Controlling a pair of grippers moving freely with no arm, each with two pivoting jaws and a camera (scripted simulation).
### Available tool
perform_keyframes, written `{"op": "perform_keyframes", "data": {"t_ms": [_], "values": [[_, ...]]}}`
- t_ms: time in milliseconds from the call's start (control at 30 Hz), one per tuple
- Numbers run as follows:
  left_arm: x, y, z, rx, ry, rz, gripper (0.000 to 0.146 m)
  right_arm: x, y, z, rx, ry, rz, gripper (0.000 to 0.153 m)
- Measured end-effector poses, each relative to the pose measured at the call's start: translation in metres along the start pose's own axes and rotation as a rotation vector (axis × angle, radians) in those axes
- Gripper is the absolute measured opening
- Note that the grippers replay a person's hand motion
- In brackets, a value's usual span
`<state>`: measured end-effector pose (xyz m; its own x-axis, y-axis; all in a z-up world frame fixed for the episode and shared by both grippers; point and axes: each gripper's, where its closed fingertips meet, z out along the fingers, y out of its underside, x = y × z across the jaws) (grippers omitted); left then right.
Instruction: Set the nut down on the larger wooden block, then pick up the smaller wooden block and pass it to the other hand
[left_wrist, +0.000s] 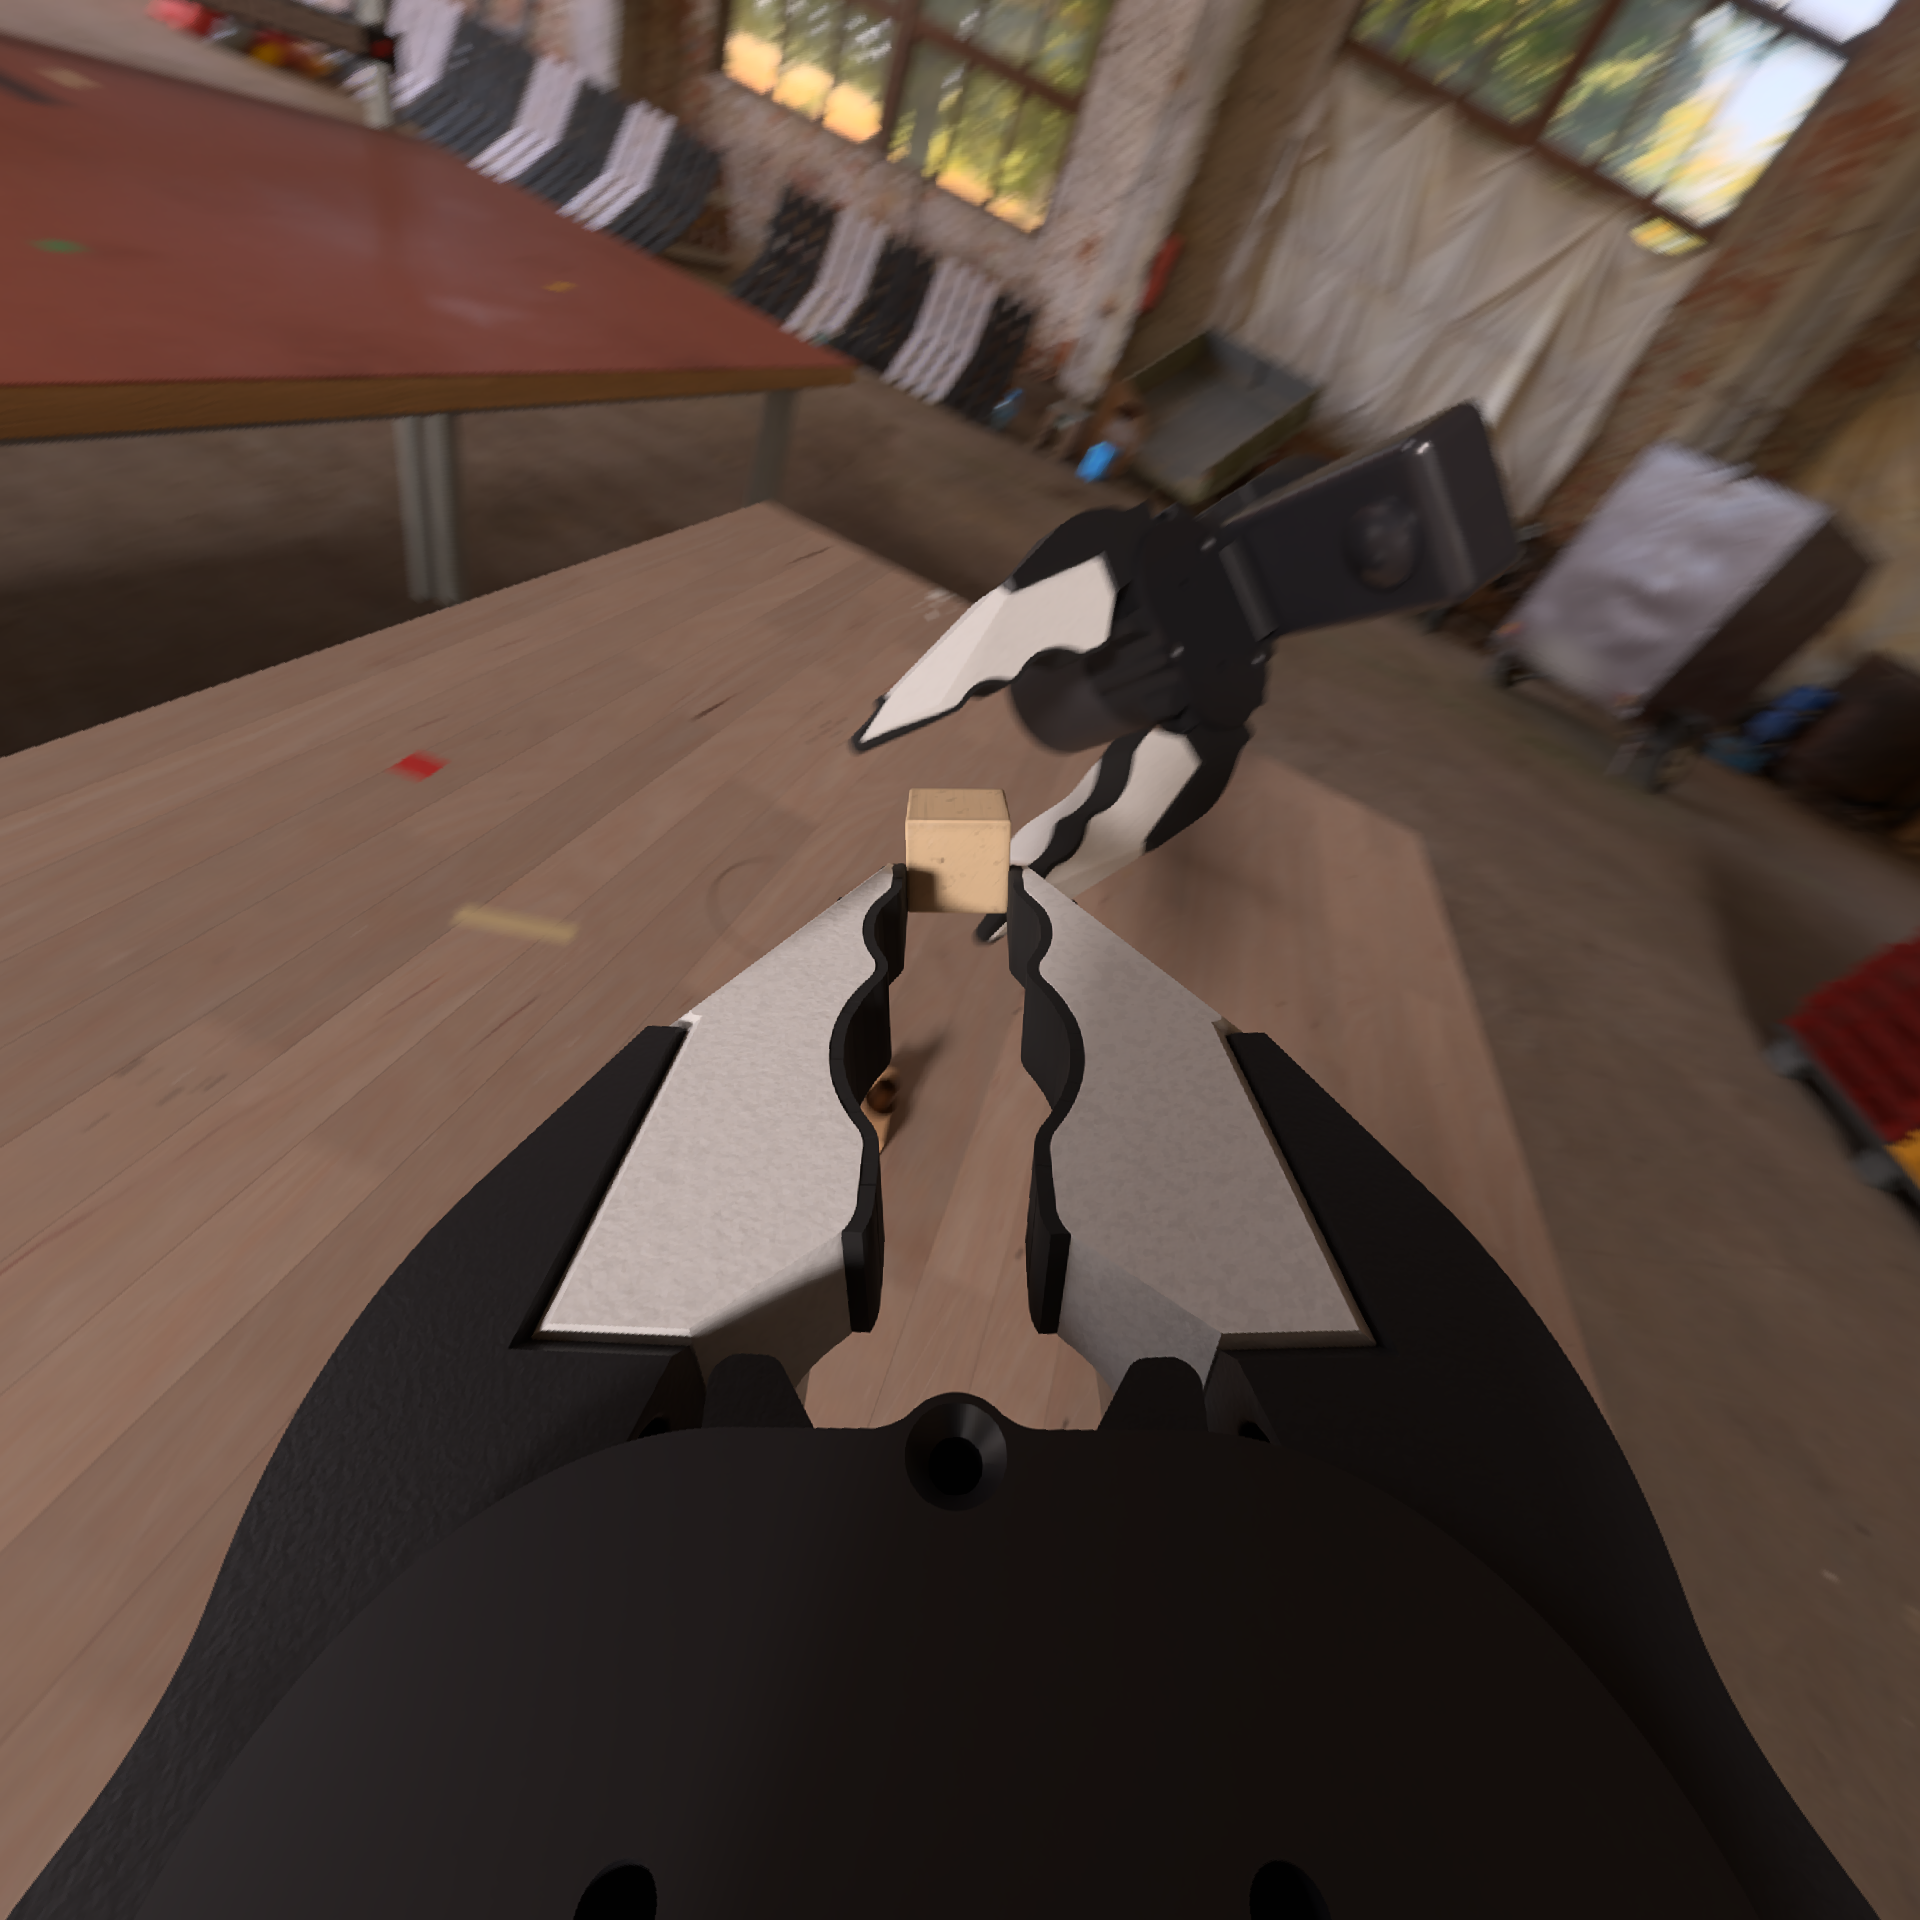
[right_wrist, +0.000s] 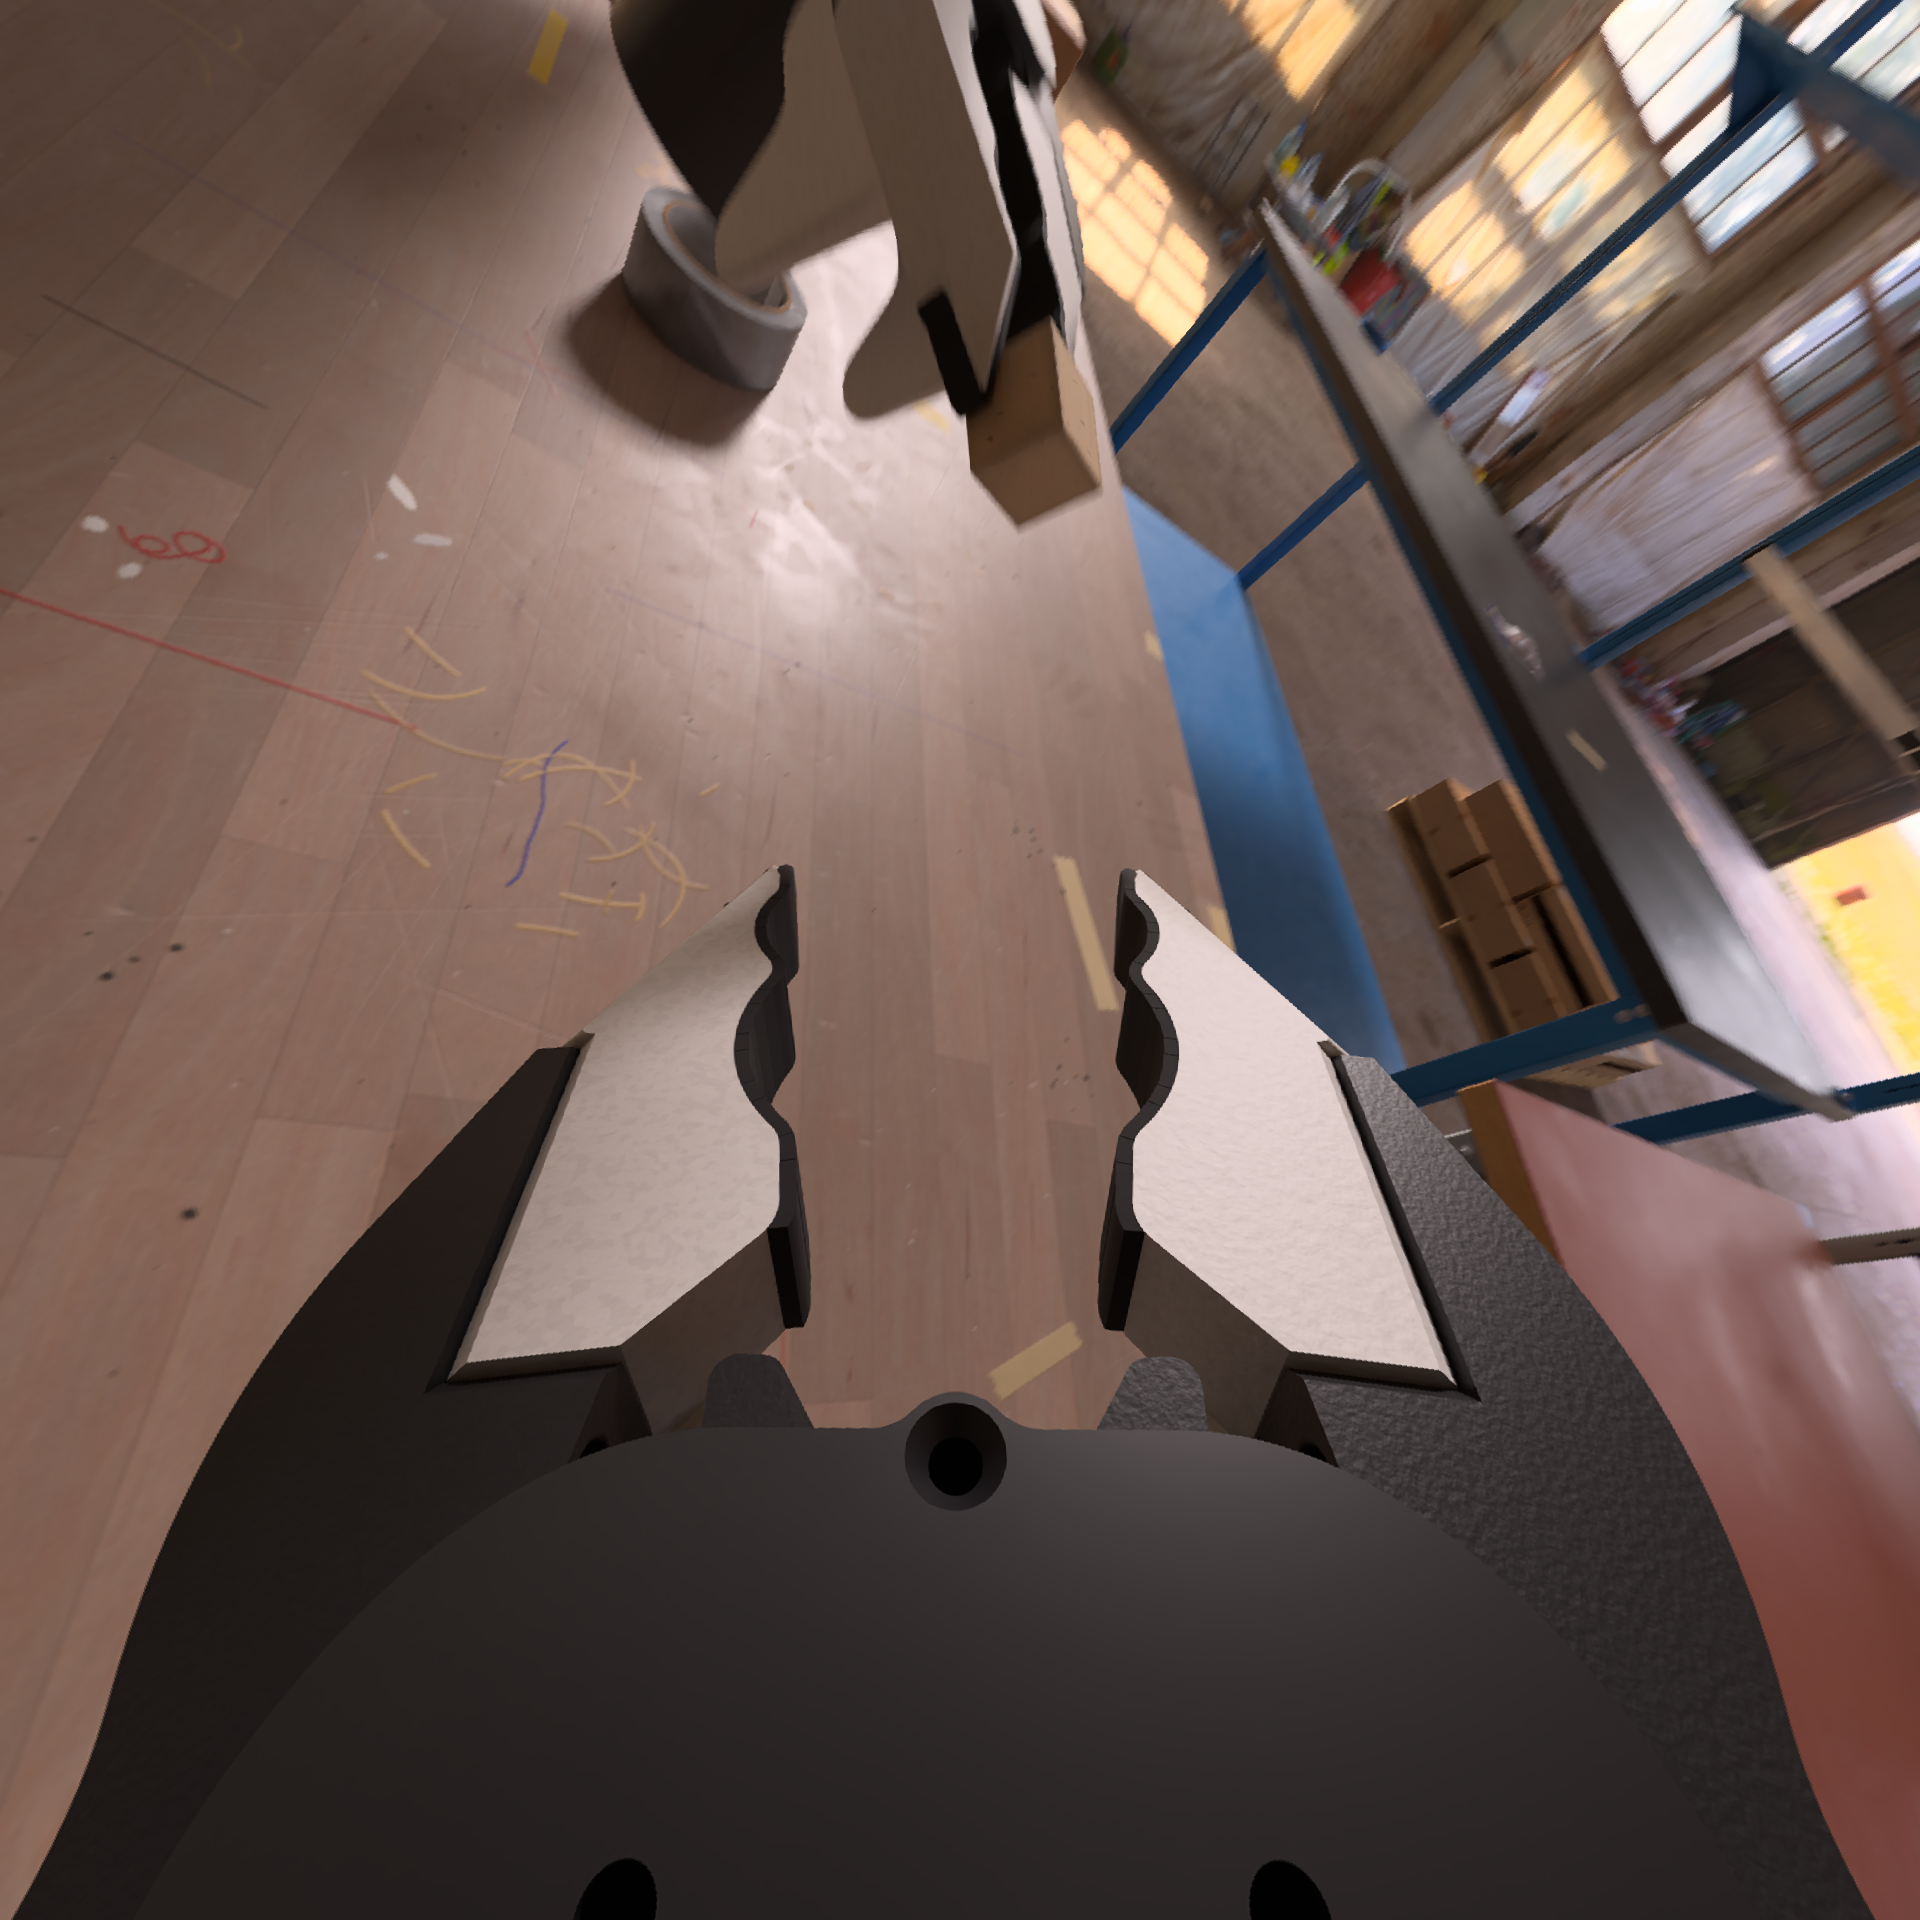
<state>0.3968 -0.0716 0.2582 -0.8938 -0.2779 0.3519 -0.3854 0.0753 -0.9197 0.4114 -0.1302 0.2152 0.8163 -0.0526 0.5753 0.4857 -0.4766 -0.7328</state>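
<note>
My left gripper (left_wrist: 956, 883) is shut on the smaller wooden block (left_wrist: 957, 850), a pale cube pinched at the fingertips and held above the wooden table (left_wrist: 312, 987). My right gripper (left_wrist: 925, 834) is open just beyond the block, with one finger above and one below right of it. In the right wrist view my right gripper (right_wrist: 954, 883) is open and empty. The left gripper (right_wrist: 992, 384) comes in from the top there, holding the block (right_wrist: 1039, 436) ahead of my fingertips. A small brown object with a hole (left_wrist: 884, 1096) lies on the table, mostly hidden behind my left finger.
A grey tape roll (right_wrist: 717, 296) stands on the table under the left gripper. The table's edge runs close on the right (right_wrist: 1132, 727). Beyond it stands a blue-framed bench (right_wrist: 1455, 582). A red-topped table (left_wrist: 312, 260) stands farther off.
</note>
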Motion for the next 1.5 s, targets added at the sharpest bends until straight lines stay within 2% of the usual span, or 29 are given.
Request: {"op": "perform_keyframes", "data": {"t_ms": [167,367,900,1133,1367,1467,1500], "values": [[0.013,-0.008,0.034,0.092,0.205,-0.033,0.019,0.008,-0.011,-0.004,0.058,0.084,-0.082,0.052],[0.016,0.005,0.046,0.124,0.32,-0.086,0.019,0.008,-0.023,-0.009,0.132,0.116,-0.137,0.043],[0.02,0.02,0.046,0.127,0.424,-0.139,0.019,-0.004,-0.031,-0.003,0.139,0.109,-0.223,0.02],[0.021,0.021,0.047,0.125,0.452,-0.162,0.019,-0.005,-0.031,-0.003,0.114,0.121,-0.268,0.019],[0.016,0.019,0.05,0.14,0.42,-0.191,0.019,-0.001,-0.027,-0.002,0.112,0.122,-0.214,0.019],[0.01,0.019,0.054,0.13,0.359,-0.177,0.05,0.001,-0.026,-0.002,0.118,0.12,-0.173,0.019],[0.008,0.019,0.055,0.129,0.335,-0.16,0.053,0.002,-0.025,-0.002,0.117,0.117,-0.156,0.019]]}}
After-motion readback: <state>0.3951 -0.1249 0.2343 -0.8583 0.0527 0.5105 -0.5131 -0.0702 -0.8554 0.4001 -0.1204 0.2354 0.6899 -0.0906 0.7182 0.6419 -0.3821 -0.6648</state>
